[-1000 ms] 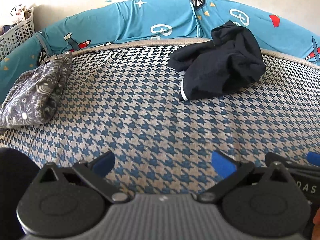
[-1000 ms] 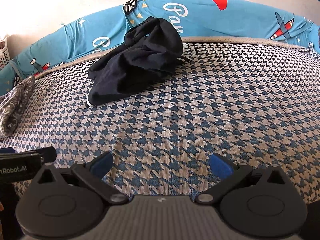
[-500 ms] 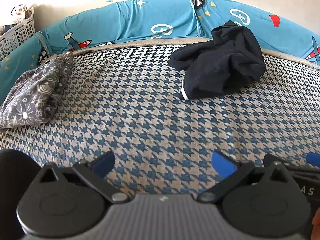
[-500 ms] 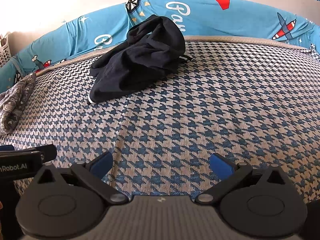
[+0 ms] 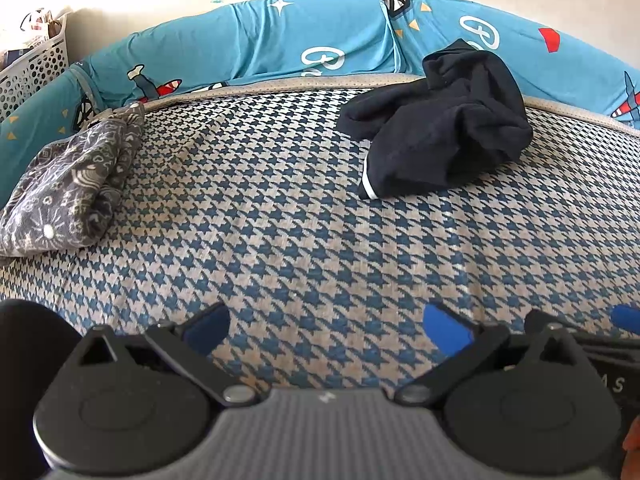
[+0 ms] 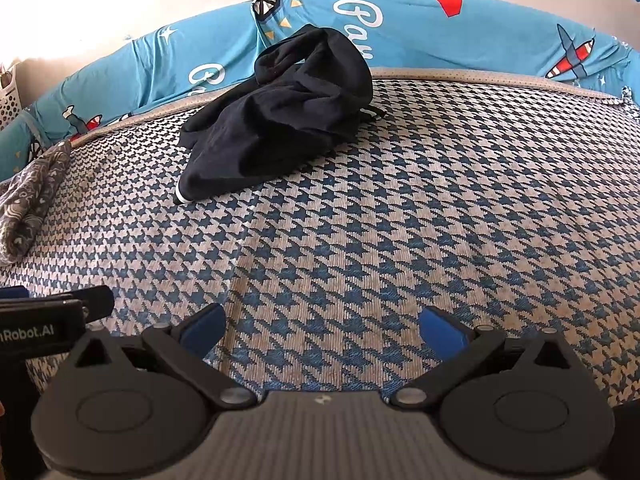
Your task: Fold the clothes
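Houndstooth mattress [image 5: 280, 240] carries a crumpled black garment [image 5: 440, 132], well beyond both wide-open, empty tongs [image 5: 326, 326] [image 6: 322, 328].

houndstooth mattress [image 5: 280, 216]; teal cartoon-print bumper [image 5: 256, 52] along far edge; white perforated basket [image 5: 32, 68] far left.

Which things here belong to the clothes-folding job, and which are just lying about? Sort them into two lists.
Belongs to the job:
- crumpled black garment, still unfolded
- grey patterned cloth, folded at the mat's edge
- left claw, open, empty
- right claw, open, empty

Just lying about:
- white basket
- blue cushion
- checked mat
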`<state>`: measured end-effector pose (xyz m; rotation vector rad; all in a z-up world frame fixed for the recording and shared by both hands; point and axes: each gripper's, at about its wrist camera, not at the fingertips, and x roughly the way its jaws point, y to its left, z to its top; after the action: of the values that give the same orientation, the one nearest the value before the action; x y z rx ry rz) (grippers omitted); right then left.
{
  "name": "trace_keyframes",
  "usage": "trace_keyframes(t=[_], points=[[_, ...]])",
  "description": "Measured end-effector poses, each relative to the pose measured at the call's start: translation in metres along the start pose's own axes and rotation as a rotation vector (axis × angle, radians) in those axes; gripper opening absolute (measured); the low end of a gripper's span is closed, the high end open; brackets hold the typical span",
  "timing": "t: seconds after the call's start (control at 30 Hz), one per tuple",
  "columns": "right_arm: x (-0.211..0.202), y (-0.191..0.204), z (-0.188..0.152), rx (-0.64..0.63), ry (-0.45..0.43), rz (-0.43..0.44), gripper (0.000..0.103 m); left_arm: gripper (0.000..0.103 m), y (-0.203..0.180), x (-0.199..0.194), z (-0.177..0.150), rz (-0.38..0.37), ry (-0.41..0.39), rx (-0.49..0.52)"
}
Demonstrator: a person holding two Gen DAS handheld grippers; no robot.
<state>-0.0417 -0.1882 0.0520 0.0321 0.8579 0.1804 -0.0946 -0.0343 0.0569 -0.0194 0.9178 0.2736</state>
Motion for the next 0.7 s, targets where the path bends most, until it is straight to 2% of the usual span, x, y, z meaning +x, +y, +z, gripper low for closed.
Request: trace_keyframes(t=[0.7], points=[[0.0003,-0.0003,0.0000,0.002,0.009,-0.003,0.103,0.103,-0.0014,0.0002,-0.0020,0.000,-0.002,0.004]])
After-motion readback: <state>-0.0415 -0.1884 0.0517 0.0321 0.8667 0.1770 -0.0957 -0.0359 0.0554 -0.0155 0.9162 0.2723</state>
